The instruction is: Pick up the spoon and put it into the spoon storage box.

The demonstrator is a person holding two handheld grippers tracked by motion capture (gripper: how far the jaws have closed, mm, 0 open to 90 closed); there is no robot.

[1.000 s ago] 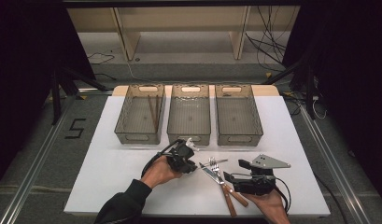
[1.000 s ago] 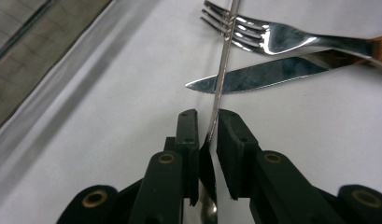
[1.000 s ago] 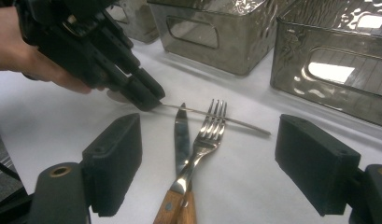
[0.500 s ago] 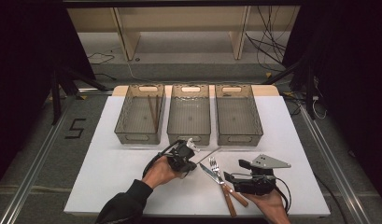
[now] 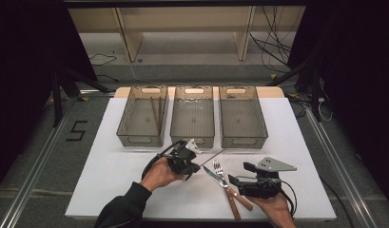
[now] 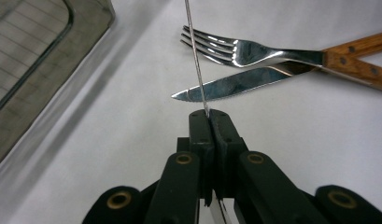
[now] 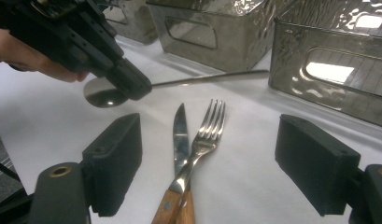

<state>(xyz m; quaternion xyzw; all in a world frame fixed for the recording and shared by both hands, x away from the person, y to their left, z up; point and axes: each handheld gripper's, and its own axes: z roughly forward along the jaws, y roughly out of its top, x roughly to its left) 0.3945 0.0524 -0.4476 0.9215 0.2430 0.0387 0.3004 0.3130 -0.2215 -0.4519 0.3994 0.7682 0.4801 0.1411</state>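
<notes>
- Three bins [image 5: 192,124] sit in a row at upper centre of the high view, ready for sorting cutlery.
- My right gripper [image 7: 207,163], lower right, gapes wide and empty over the crossed fork [image 7: 208,128] and knife [image 7: 180,135].
- My left gripper [image 6: 210,115] has just clamped tight on the spoon [image 5: 212,157] at mid-frame, to lift it.

Black "5" [image 5: 77,130] marked on grey floor [image 5: 35,156] left of table; no other readable text.
</notes>
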